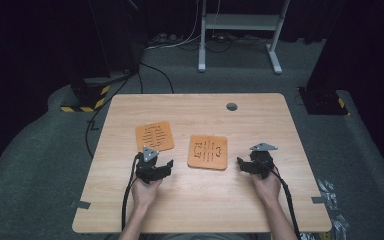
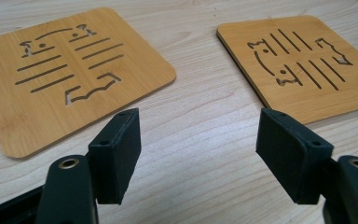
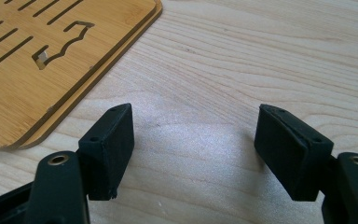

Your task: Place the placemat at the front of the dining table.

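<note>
Mats are lying flat on the wooden table (image 1: 205, 200), two of them, orange-brown squares with lines and little cat shapes cut through them. One mat (image 1: 154, 135) is sitting a bit farther back on the left, and the other mat (image 1: 208, 152) is sitting near the middle, well apart from the first. The left gripper (image 1: 166, 165) is hovering just in front of the gap between them, with its jaws spread and nothing between them. The right gripper (image 1: 241, 164) is waiting just beside the right edge of the middle mat, and its jaws are spread too, pinching nothing but air. Both mats are thin and are hugging the table, so I am thinking a grab could go wrong: a jaw may be sliding over the top and just pushing the mat away instead of getting under its edge. A push like that could also be bumping one mat into the other.
</note>
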A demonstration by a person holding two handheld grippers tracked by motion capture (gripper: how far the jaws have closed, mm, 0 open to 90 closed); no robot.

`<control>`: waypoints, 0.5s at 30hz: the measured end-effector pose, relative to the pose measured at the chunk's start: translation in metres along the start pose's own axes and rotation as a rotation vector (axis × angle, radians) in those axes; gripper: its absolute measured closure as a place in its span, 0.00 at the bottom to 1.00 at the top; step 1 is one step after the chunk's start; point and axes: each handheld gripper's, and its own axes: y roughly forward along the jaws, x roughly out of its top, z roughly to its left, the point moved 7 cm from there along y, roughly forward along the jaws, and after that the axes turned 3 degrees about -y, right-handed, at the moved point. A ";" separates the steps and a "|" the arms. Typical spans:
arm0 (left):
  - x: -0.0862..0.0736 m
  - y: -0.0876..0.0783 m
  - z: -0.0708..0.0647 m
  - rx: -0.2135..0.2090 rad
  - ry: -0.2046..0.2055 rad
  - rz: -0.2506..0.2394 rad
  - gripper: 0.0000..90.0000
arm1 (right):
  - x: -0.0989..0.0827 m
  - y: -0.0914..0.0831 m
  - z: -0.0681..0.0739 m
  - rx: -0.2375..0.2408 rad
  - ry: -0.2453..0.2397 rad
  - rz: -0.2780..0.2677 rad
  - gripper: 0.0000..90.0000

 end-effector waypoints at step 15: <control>-0.009 0.019 -0.001 0.042 0.020 0.017 0.36 | 0.000 0.000 0.000 -0.001 0.000 -0.001 0.31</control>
